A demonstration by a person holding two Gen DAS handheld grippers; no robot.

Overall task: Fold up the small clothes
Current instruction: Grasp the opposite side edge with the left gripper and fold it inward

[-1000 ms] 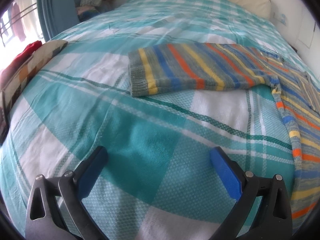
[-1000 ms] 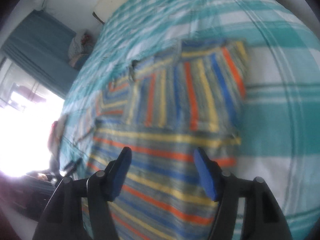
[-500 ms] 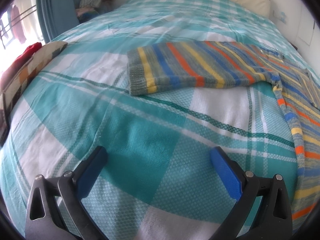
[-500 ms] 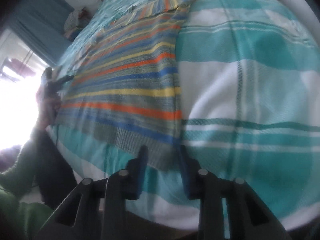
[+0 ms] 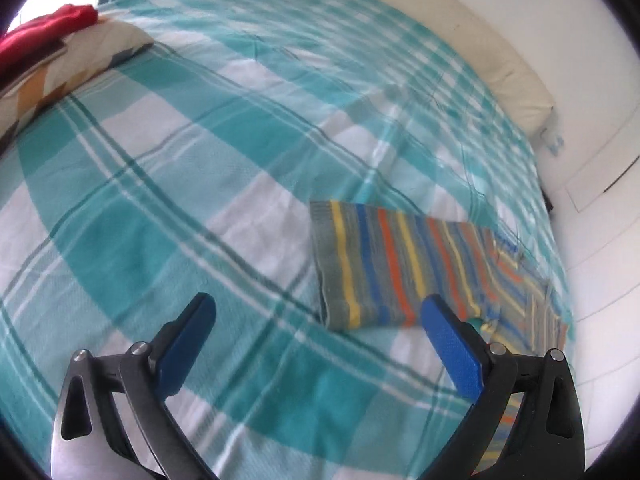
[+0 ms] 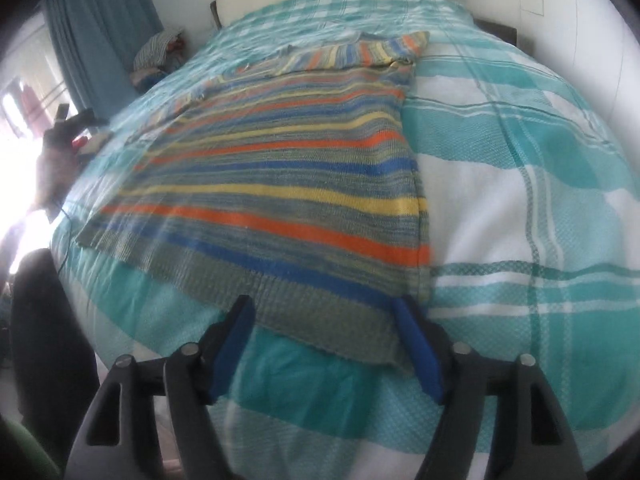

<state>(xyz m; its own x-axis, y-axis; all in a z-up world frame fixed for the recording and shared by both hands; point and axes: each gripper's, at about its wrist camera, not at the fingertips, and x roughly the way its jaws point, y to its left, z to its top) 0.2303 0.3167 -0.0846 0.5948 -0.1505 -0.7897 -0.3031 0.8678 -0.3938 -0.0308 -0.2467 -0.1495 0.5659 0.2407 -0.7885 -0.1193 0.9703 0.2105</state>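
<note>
A small striped knit sweater (image 6: 280, 176) in grey, blue, orange and yellow lies flat on the teal checked bedspread (image 6: 540, 200). In the right wrist view its ribbed hem is nearest. My right gripper (image 6: 324, 312) is open, with the hem's right corner between its blue fingers. In the left wrist view one sleeve (image 5: 384, 264) stretches out to the left, its cuff end nearest me. My left gripper (image 5: 316, 312) is open and empty above the bedspread, its right finger (image 5: 452, 348) at the sleeve's near edge.
A patterned pillow (image 5: 68, 68) with a red cloth (image 5: 44, 32) on it lies at the bed's left. A cream headboard cushion (image 5: 460, 36) and white wall stand behind. Teal curtains (image 6: 96, 36) and a bundle of clothes (image 6: 156, 56) are at the far left.
The right gripper pulled back from above the sweater to its hem, narrowed, then opened wide around the hem corner. The left gripper swung and moved closer to the sleeve.
</note>
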